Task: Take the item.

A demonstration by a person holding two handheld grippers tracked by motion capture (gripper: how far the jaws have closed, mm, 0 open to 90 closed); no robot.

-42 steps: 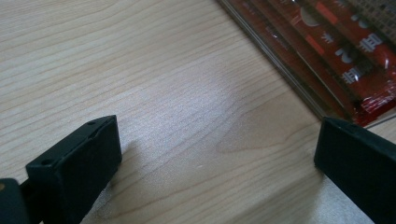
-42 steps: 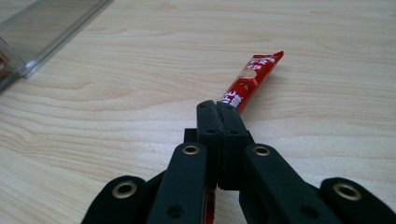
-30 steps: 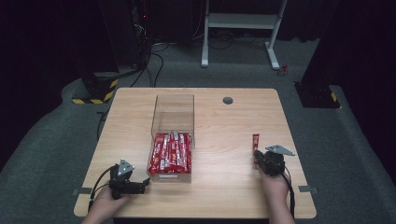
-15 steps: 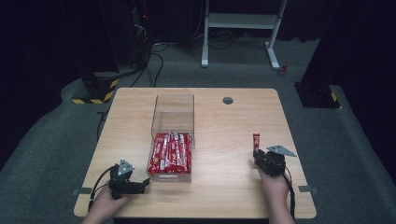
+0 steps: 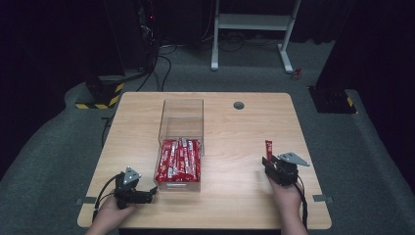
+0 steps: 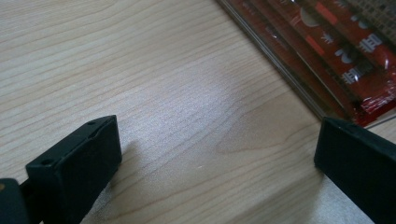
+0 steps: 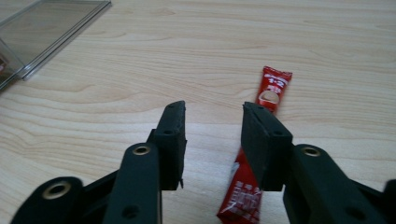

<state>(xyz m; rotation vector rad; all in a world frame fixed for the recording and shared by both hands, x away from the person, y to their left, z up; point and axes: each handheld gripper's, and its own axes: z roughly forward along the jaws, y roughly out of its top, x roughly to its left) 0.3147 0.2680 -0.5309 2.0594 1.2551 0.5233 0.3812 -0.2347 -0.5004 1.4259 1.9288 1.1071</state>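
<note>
Since the earlier frame, my right hand-held gripper (image 7: 212, 116) jaws have been opening — now spread, sachet (image 7: 273, 88) lying free beneath the right jaw. I'd lift straight clear before reaching to the box (image 5: 181, 115) — left hand-held gripper (image 6: 210, 154) spread, idle.

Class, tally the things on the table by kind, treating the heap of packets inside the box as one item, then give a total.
Clear box: 1
Heap of red packets in the box: 1
Loose red packet: 1
Hand-held tools: 2, left tool, right tool
Total: 5
</note>
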